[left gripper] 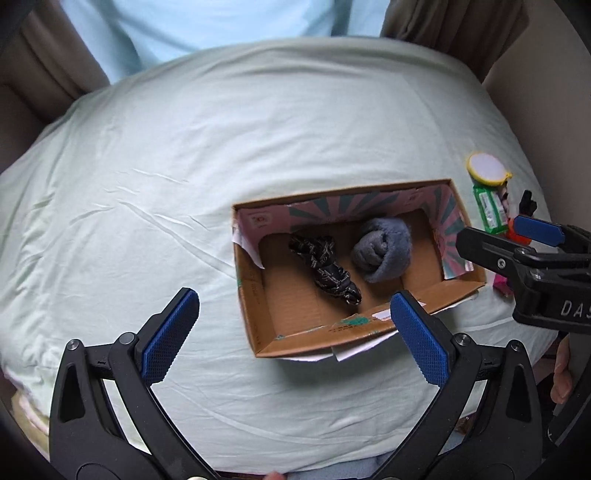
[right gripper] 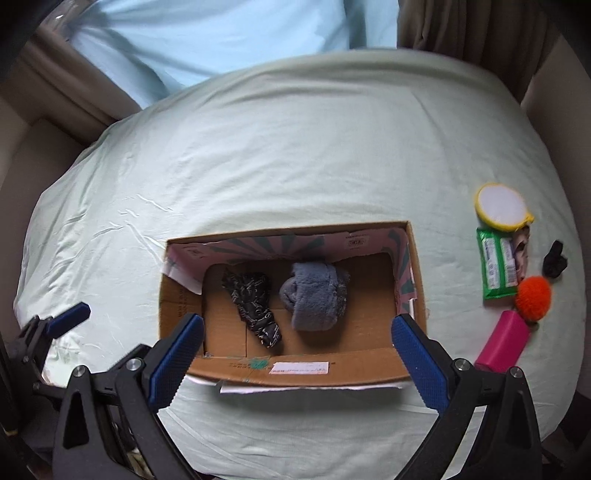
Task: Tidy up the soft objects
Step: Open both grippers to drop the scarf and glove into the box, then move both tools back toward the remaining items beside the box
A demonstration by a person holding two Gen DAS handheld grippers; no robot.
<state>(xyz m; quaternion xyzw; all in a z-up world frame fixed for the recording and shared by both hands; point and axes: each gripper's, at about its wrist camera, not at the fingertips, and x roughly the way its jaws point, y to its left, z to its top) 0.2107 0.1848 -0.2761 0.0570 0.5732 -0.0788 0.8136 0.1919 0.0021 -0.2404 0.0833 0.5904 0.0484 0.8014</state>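
An open cardboard box [right gripper: 295, 373] [left gripper: 258, 314] sits on a pale green bed sheet. Inside lie a rolled grey fuzzy cloth [right gripper: 314, 295] [left gripper: 382, 249] and a black patterned cloth [right gripper: 255, 306] [left gripper: 327, 267]. My left gripper [left gripper: 295, 332] is open and empty above the box's near left corner. My right gripper [right gripper: 297, 354] is open and empty above the box's near wall; it also shows at the right of the left wrist view [left gripper: 517, 240]. An orange pom-pom [right gripper: 533, 298] and a small black item [right gripper: 554, 258] lie right of the box.
Right of the box lie a yellow-rimmed round pad [right gripper: 502, 205] [left gripper: 487, 169], a green wipes pack [right gripper: 496, 266] [left gripper: 489, 208] and a pink case [right gripper: 502, 341]. Brown curtains [right gripper: 461, 29] hang behind the bed. The sheet [left gripper: 147, 184] stretches left and beyond the box.
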